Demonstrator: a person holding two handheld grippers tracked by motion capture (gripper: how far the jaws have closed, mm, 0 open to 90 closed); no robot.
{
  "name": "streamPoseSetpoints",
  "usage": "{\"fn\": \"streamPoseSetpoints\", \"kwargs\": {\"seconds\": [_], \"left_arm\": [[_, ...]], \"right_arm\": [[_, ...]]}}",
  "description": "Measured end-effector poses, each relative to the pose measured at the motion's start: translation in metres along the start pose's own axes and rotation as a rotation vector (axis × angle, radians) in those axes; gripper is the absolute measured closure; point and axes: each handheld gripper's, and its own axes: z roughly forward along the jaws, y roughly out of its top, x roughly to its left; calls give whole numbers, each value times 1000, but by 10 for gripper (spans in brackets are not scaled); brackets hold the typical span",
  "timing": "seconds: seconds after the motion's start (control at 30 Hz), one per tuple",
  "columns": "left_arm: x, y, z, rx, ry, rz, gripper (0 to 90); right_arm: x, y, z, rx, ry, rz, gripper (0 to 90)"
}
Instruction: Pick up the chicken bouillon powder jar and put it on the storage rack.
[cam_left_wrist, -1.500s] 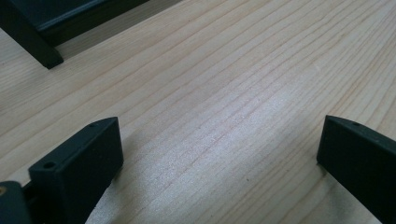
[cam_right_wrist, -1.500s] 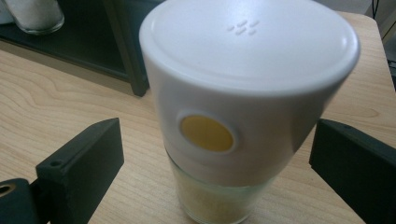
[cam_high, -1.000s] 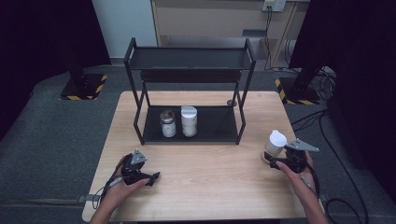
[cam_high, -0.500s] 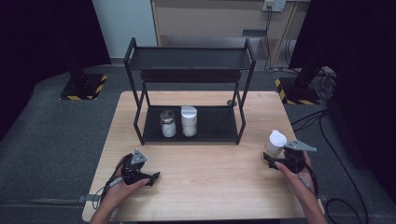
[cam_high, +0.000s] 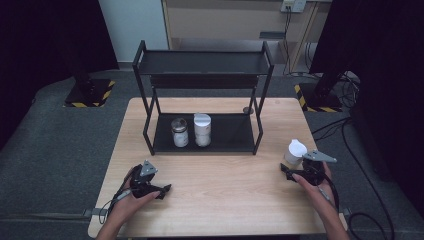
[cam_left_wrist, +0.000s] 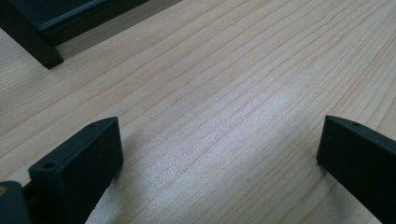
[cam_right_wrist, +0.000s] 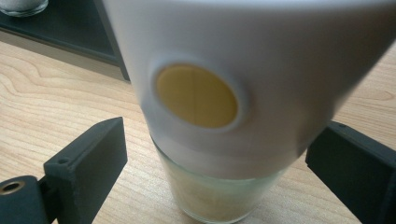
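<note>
One white-lidded jar (cam_right_wrist: 219, 116) between right gripper (cam_high: 289, 172) fingers, closing, not yet touching. Left gripper (cam_high: 162, 190) fingers apart. Two jars (cam_high: 179, 132) on rack (cam_high: 202, 62) beyond.

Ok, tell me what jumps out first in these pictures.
The black rack at the table's far side, with two jars side by side on its lower shelf. Then the white-capped jar near the right edge, standing between the right gripper's open jaws, which have just been closing. The left gripper rests open on bare wood.

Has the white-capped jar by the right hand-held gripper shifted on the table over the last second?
No. The white-capped jar stands at the same spot right of the black shelf rack.
</note>
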Motion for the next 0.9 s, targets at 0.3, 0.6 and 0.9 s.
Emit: {"fn": "streamPoseSetpoints", "kwargs": {"seconds": [0.3, 0.6, 0.9], "left_arm": [[0, 0, 0, 0, 0, 0, 0], [0, 0, 0, 0, 0, 0, 0], [0, 0, 0, 0, 0, 0, 0]], "right_arm": [[1, -1, 3, -4, -2, 6, 77], [2, -1, 4, -2, -1, 2, 113], [2, 0, 7, 6, 5, -2, 180]]}}
